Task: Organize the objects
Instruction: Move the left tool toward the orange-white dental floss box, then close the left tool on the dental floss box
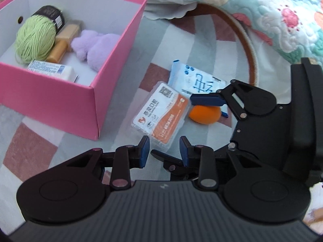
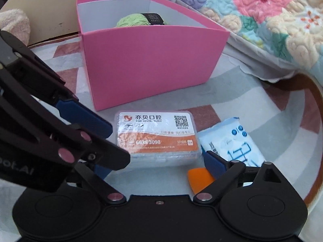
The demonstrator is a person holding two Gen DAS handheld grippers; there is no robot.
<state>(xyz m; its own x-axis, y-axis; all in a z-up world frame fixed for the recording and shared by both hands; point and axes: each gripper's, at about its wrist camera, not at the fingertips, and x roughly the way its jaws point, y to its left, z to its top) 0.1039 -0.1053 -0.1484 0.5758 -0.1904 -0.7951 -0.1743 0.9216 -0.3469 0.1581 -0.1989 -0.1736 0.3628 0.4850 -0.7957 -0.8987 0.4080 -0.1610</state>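
Observation:
A clear plastic floss box with an orange and white label lies flat on the striped cloth in front of the pink box. My left gripper is shut on its near corner, a blue pad on each side. My right gripper stands wide open astride the same floss box, its pads clear of both short ends. In the left wrist view the right gripper reaches in from the right. In the right wrist view the left gripper's fingers come in from the left.
A white and blue tissue pack and a small orange object lie right of the floss box. The pink box holds green yarn, a purple plush, amber bottles and a white pack. A floral quilt borders the round table's rim.

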